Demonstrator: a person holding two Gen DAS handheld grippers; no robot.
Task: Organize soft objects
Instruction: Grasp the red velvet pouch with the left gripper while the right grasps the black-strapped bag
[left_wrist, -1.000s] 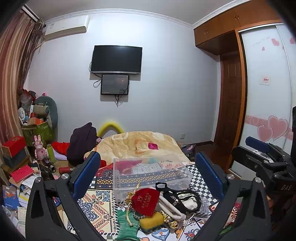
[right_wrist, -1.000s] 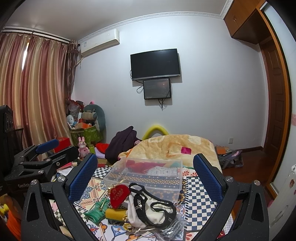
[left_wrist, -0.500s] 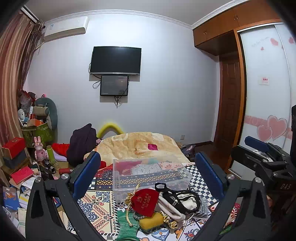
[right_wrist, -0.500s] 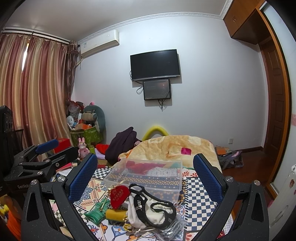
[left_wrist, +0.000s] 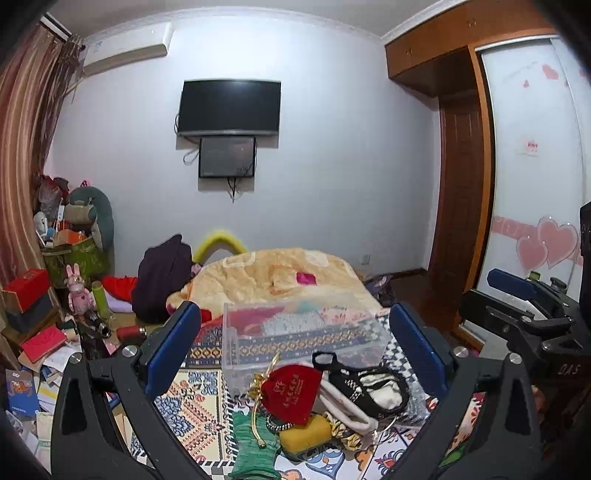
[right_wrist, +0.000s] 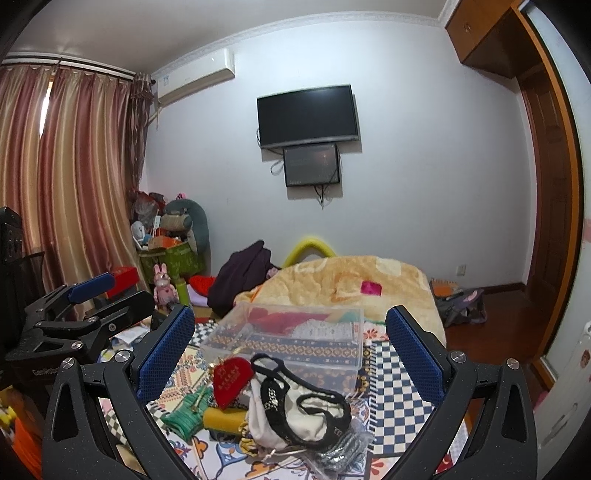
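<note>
- The left tool (left_wrist: 295, 343) is seen held above the patterned cloth (left_wrist: 192, 398), its blue pads spread wide with nothing between them.
- The right tool (right_wrist: 290, 345) is likewise seen wide open and empty, raised over the same cloth.
- Each tool is visible in the other's view: the right tool (left_wrist: 524, 314) at the right edge of the left view, the left tool (right_wrist: 74, 321) at the left edge of the right view.
- A clear plastic box (left_wrist: 295, 332) is noted on the cloth, lidless, with folded fabric visible through its walls.
- A heap of soft items is recorded just in front of the box: a red drawstring pouch (left_wrist: 291, 387) on top, touching the box's near wall in the left view.
- A white bag with black straps (right_wrist: 295, 406) lies beside the pouch, to its right.
- A green knitted piece (left_wrist: 255, 446) and a yellow item (left_wrist: 304, 435) lie nearest the camera, partly under the pouch.
- A beige blanket (left_wrist: 273, 277) is observed behind the box.
</note>
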